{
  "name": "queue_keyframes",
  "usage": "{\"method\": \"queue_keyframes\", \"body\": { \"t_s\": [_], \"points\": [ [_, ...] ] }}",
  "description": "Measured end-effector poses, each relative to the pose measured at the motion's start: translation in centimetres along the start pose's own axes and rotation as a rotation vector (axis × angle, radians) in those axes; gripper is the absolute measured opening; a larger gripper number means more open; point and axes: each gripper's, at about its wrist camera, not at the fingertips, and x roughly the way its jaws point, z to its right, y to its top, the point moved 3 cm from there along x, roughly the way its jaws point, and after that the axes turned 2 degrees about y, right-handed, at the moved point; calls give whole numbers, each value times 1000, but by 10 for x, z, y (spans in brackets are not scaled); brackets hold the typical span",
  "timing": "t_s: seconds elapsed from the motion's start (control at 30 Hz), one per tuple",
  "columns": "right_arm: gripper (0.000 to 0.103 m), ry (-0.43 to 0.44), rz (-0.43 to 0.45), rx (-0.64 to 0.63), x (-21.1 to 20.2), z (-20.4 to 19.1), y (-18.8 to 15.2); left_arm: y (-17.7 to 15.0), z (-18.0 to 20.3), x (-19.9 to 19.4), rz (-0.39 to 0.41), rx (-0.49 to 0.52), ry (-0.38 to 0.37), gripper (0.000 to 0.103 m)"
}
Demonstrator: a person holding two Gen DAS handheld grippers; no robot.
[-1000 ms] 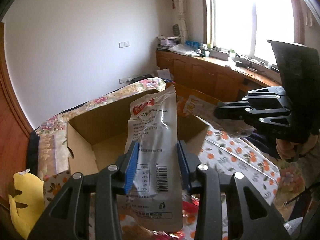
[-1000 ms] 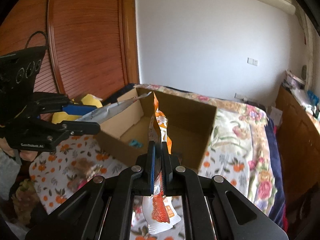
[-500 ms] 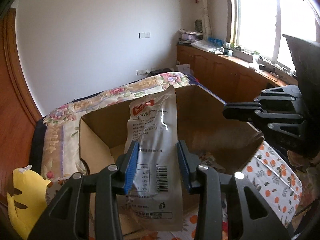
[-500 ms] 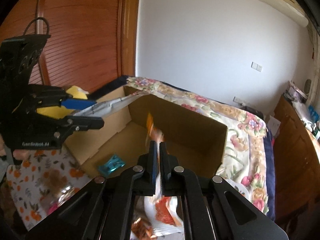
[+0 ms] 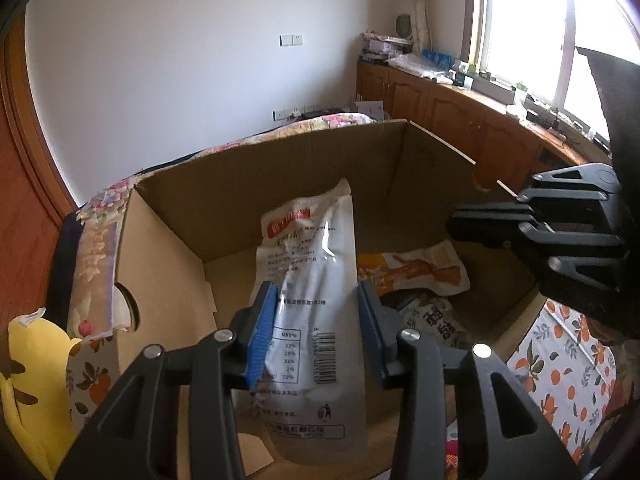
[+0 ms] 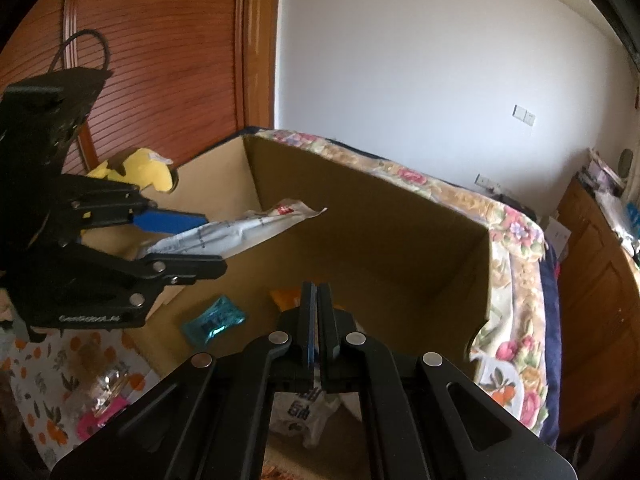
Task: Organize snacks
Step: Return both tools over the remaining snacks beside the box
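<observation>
Left gripper (image 5: 318, 326): jaws opening, silver snack pouch (image 5: 316, 280) between the blue pads, left pad at its edge, right pad appears just clear. Right gripper (image 6: 318, 312): clenched, nothing visible between its fingers.

Pouch hangs over the cardboard box (image 5: 280, 184), top leaning toward the far wall. Looks light, crinkly, slick film; best pinched at a side seam.

Below and right of the left tongs: orange packet (image 5: 416, 270) on the box floor. Teal packet (image 6: 214, 320) lies left of the right tongs. Floor ahead is open; box walls stand close on both sides.
</observation>
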Motion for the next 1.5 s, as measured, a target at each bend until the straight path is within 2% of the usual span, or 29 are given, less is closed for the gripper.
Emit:
{"method": "queue_keyframes", "body": {
  "t_s": [0.37, 0.7, 0.8, 0.87, 0.97, 1.03, 1.07, 1.2, 1.5],
  "points": [
    [3, 35, 15, 50, -23, -12, -10, -7, 10, -26, 49, 0, 14, 48],
    [4, 62, 61, 109, -81, -34, -52, -40, 26, -78, 93, 9, -12, 53],
    [12, 74, 61, 151, -90, -39, -69, -54, 30, -91, 96, -3, -20, 53],
    [21, 72, 56, 186, -90, -40, -84, -66, 31, -96, 99, -6, -15, 53],
    [36, 68, 37, 228, -86, -40, -103, -85, 32, -99, 86, -7, -22, 54],
    [54, 66, 23, 251, -82, -42, -116, -98, 33, -98, 78, -3, -21, 54],
    [57, 59, 18, 257, -80, -43, -122, -105, 33, -97, 74, -2, -16, 55],
    [78, 49, -17, 307, -66, -46, -145, -129, 30, -93, 49, -11, -28, 58],
    [86, -7, -75, 356, -44, -46, -170, -163, 15, -81, -18, 2, -26, 60]
  ]
}}
